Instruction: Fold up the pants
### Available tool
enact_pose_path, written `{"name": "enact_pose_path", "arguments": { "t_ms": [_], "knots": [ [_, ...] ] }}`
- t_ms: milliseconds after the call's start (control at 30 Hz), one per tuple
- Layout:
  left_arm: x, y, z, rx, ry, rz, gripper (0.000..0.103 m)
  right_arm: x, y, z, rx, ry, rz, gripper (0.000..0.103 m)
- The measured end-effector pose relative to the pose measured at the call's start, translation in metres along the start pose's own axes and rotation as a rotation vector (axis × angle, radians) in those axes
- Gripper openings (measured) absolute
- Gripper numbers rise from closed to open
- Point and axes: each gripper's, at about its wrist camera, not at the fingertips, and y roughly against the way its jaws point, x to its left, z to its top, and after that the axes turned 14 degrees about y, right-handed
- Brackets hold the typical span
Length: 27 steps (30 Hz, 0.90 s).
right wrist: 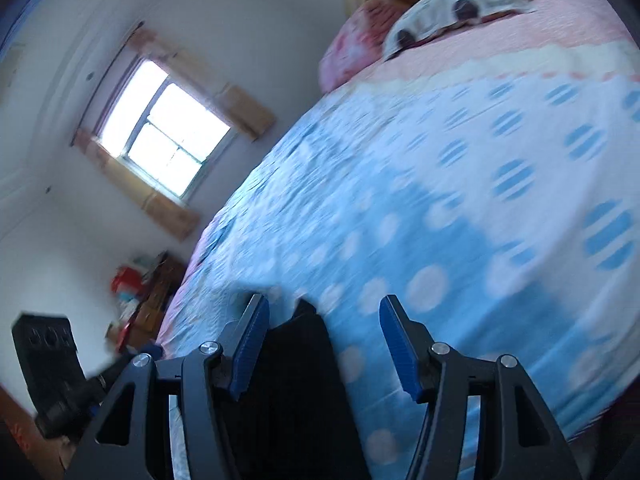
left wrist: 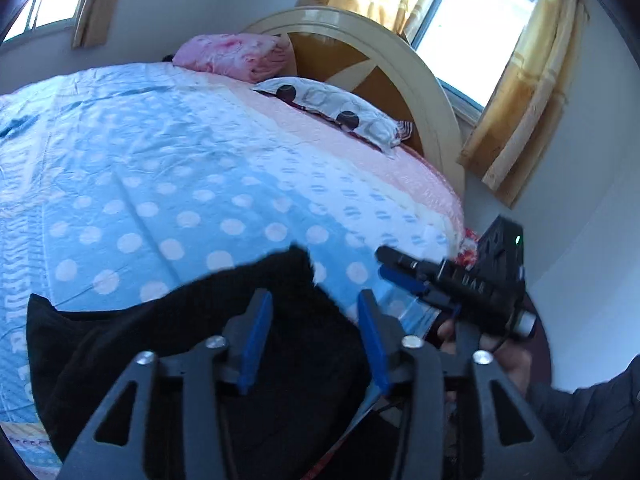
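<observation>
The black pants (left wrist: pixel 192 344) lie bunched at the bed's (left wrist: pixel 168 168) near edge — folding looks barely begun. The left claw (left wrist: pixel 316 344) and right claw (right wrist: pixel 324 344) are both wide open — holding nothing.

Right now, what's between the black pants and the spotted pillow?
Only bedspread, blue with white dots then pink, between the pants and pillow, per the left wrist view.

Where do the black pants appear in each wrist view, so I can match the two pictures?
Left wrist view: the black pants fill the bottom left and centre, lying on the bed.
Right wrist view: the black pants sit at bottom centre.
Shared landmark: the white pillow with dark spots.
</observation>
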Motion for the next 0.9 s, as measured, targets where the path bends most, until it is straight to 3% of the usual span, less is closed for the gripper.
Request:
{"name": "enact_pose_path", "arguments": {
  "t_ms": [33,67,233,367,500,567,633,700,767,900],
  "knots": [
    [0.003,0.005,-0.005,-0.017,-0.020,0.040,0.071,-0.004,0.001,0.002,0.006,0.008,-0.010,0.059],
    [0.008,0.011,-0.010,-0.033,-0.029,0.068,0.074,-0.006,0.000,0.002,0.017,0.018,-0.011,0.059],
    [0.053,0.041,-0.044,-0.108,-0.076,0.340,0.075,0.011,-0.015,-0.005,0.090,0.072,0.040,0.060],
    [0.092,0.049,-0.085,-0.059,-0.009,0.377,0.075,0.035,-0.022,-0.021,0.208,0.189,0.075,0.060],
    [0.104,0.052,-0.110,-0.092,0.016,0.401,0.076,0.064,-0.005,-0.029,0.205,0.342,0.076,0.059],
    [0.108,0.052,-0.115,-0.112,0.025,0.385,0.077,0.078,-0.008,-0.032,0.252,0.425,0.079,0.059],
    [0.110,0.049,-0.118,-0.125,0.021,0.381,0.078,0.079,-0.023,-0.038,0.343,0.410,0.070,0.059],
    [0.110,0.046,-0.120,-0.134,0.005,0.393,0.081,0.077,-0.032,-0.047,0.413,0.380,0.102,0.050],
    [0.114,0.043,-0.117,-0.135,0.009,0.393,0.090,0.084,-0.030,-0.053,0.415,0.434,0.086,0.031],
    [0.125,0.044,-0.117,-0.141,0.046,0.379,0.097,0.095,-0.011,-0.054,0.433,0.517,0.090,0.023]
  ]
}}
